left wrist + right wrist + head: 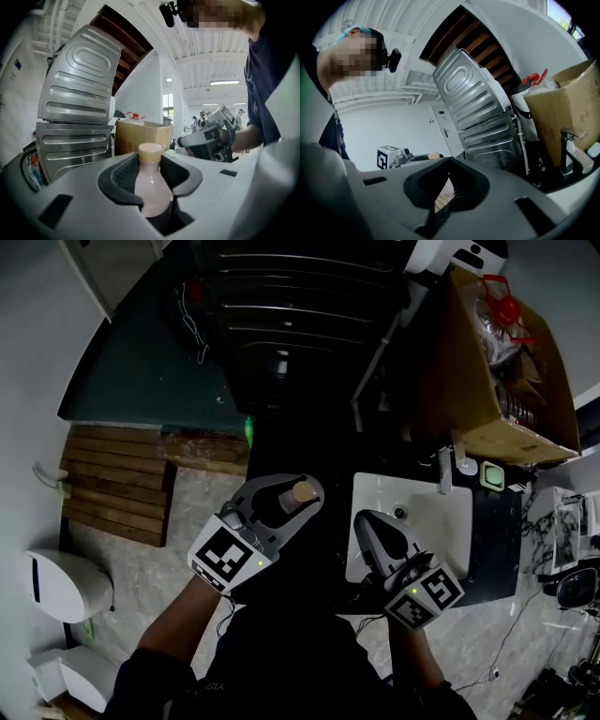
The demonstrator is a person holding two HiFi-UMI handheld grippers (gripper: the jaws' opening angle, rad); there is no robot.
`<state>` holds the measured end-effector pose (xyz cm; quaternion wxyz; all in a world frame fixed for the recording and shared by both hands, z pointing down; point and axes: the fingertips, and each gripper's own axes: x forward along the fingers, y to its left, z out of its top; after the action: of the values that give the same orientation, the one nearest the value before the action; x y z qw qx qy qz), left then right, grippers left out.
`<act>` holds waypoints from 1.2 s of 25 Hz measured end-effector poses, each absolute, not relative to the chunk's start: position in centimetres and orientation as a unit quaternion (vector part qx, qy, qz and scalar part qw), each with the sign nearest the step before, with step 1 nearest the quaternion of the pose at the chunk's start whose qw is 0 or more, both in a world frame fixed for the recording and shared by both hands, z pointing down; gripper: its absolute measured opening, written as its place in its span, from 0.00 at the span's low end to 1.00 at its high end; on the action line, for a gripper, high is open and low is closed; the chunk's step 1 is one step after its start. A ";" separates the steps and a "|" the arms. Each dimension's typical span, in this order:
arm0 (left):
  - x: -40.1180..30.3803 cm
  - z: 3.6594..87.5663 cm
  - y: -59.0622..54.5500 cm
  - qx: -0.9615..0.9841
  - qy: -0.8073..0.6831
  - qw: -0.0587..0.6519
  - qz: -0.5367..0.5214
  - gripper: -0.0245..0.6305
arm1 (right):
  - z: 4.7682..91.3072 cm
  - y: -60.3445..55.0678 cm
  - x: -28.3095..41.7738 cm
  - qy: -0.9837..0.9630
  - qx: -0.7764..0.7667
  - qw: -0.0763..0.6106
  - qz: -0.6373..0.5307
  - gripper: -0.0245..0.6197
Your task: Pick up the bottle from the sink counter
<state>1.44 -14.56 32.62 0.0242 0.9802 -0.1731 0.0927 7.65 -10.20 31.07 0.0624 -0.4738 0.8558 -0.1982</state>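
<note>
A small bottle (151, 185) of pale pinkish liquid with a beige cap (302, 491) stands upright between the jaws of my left gripper (151, 174), which is shut on its body. In the head view this left gripper (289, 501) is held in the air to the left of the white sink (375, 491). My right gripper (367, 524) hovers over the sink's front left corner; its tips meet and nothing is between them. From the right gripper view, the right gripper (449, 162) points past the left gripper's marker cube (387, 156).
A metal faucet (444, 470) stands at the sink's back edge. An open cardboard box (506, 362) sits behind it on the right. A dark washing machine (281, 315) stands at the back, a wooden pallet (117, 488) lies on the floor at left.
</note>
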 end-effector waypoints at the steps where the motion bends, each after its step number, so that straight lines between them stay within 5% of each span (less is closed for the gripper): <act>1: 1.3 32.6 -14.5 0.980 -0.174 0.024 0.093 0.25 | 31.0 -10.2 7.6 0.856 -0.474 0.062 -0.198 0.07; 30: -2.6 30.8 -12.2 0.977 -0.198 0.006 0.079 0.25 | 28.6 -8.7 5.1 0.864 -0.466 0.074 -0.176 0.07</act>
<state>-2.59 -12.18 30.82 0.0058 0.9771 -0.1976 0.0788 5.12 -8.72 28.58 0.0737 -0.4657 0.8641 -0.1760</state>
